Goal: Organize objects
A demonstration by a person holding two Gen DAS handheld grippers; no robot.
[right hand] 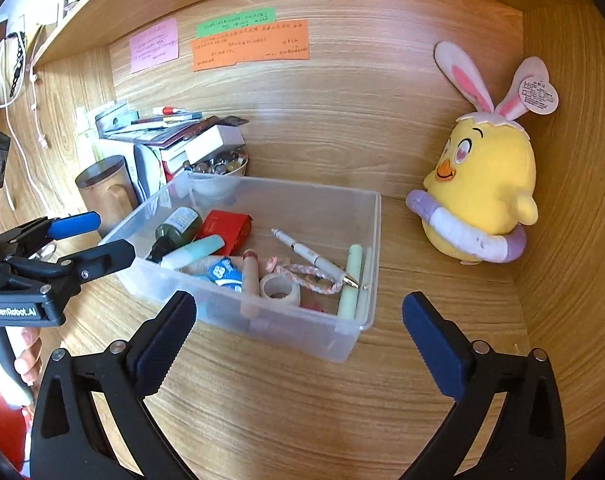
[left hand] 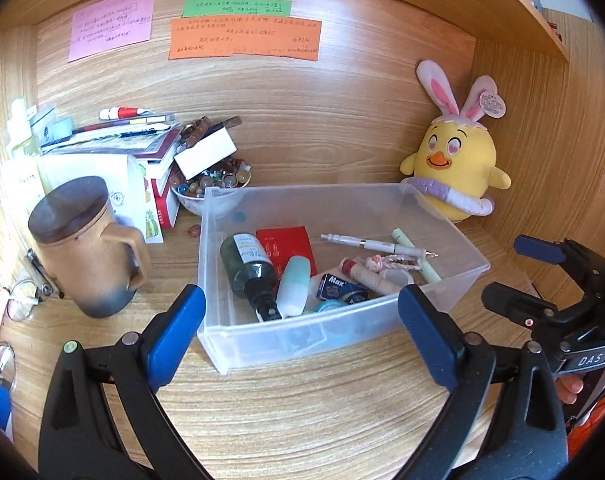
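A clear plastic bin sits on the wooden desk. In it lie a dark green bottle, a red box, a mint tube, a white pen, a pale green pen, a tape roll and other small items. My left gripper stands open just in front of the bin's near wall, nothing between its blue pads. My right gripper is open too, by the bin's near right corner, holding nothing. Each gripper shows at the edge of the other's view.
A yellow plush chick with rabbit ears sits in the back right corner. At the left stand a brown lidded mug, a bowl of marbles and a pile of books. Glasses lie at the far left edge.
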